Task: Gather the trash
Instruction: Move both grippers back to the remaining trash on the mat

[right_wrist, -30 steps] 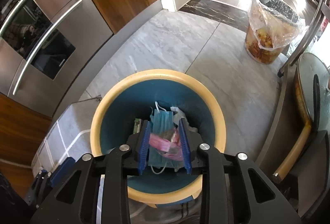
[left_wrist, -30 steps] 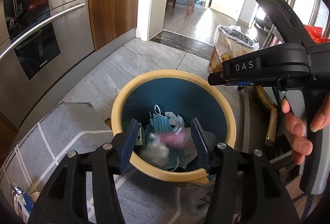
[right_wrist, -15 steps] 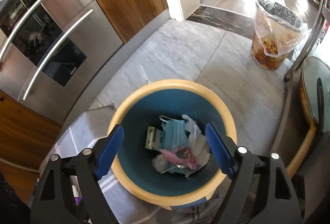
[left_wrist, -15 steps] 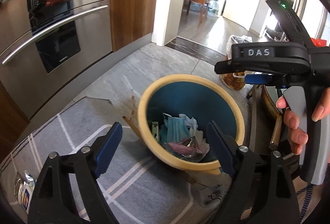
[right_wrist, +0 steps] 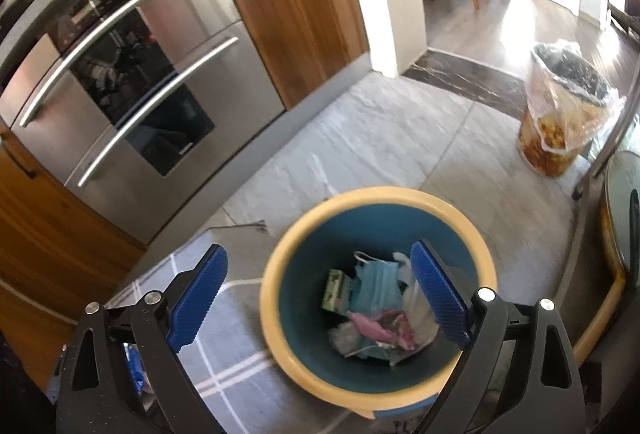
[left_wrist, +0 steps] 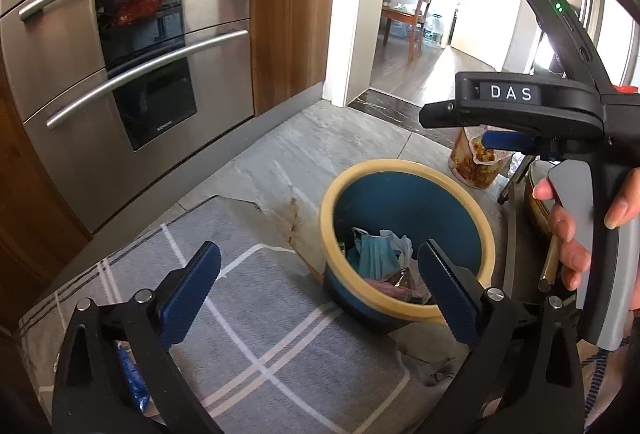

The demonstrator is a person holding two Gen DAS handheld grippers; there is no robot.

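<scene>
A blue bin with a yellow rim (left_wrist: pixel 404 166) (right_wrist: pixel 280 254) stands on the floor at the edge of a rug. Inside lie a blue face mask (left_wrist: pixel 376 254) (right_wrist: pixel 376 282), a pink wrapper (right_wrist: pixel 376 328), a small green box (right_wrist: pixel 336 290) and a white bag (right_wrist: pixel 416 298). My left gripper (left_wrist: pixel 318 254) hangs above the bin's near left side, jaws still opening, nothing between them. My right gripper (right_wrist: pixel 318 254) hovers over the bin, jaws also opening and empty. A hand (left_wrist: pixel 572 234) holds the right tool's handle in the left wrist view.
A steel oven (left_wrist: pixel 140 74) and wooden cabinets line the left. A grey checked rug (left_wrist: pixel 260 334) covers the near floor, with a blue packet (left_wrist: pixel 130 374) on it. A second bin lined with a clear bag (right_wrist: pixel 560 122) stands far right. A round tabletop edge (right_wrist: pixel 616 274) is close on the right.
Both grippers spread wide and let the pink wrapper and clear plastic fall into the bin. Both pulled up and back, so the bin looks smaller and further right.
</scene>
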